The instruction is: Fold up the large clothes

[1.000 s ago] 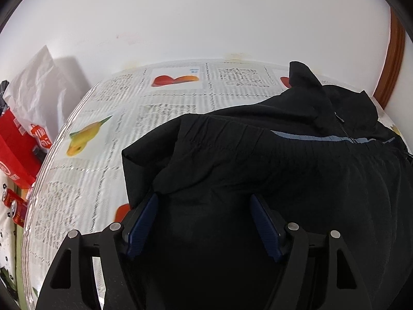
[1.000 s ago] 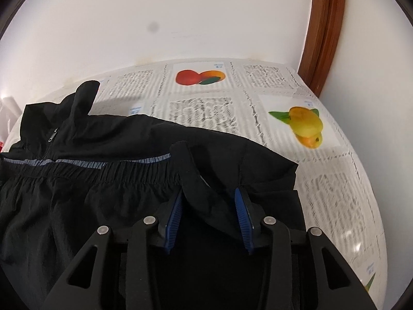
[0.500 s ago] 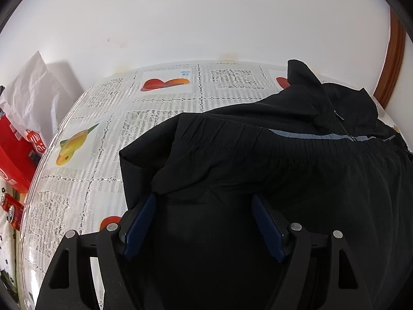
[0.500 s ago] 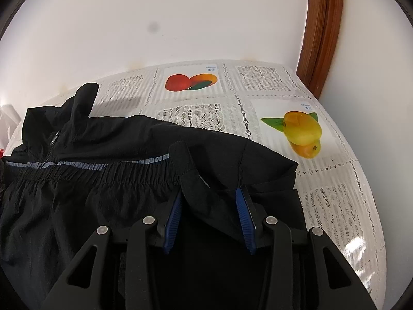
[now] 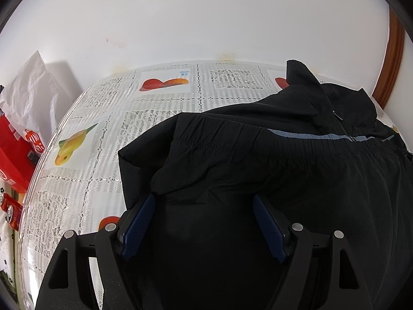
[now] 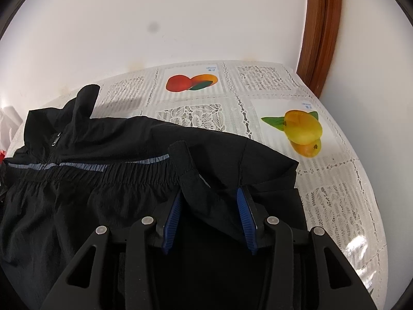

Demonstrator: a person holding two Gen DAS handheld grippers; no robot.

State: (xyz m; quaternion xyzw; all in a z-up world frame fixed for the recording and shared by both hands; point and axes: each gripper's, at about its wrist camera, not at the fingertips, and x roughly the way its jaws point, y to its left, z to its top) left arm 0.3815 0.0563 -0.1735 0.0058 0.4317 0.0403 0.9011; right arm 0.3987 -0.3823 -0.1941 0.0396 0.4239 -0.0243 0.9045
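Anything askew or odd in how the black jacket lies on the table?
A little. The black jacket lies folded over but uneven: one collar point sticks up at the far edge, and a cuff pokes up near the right tool.

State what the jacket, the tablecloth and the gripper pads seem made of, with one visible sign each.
Jacket: thin matte synthetic weave, probably; fine crinkles.
Tablecloth: glossy plastic, likely; glare over printed lace.
Pads: blue ribbed rubber or plastic, unclear which.
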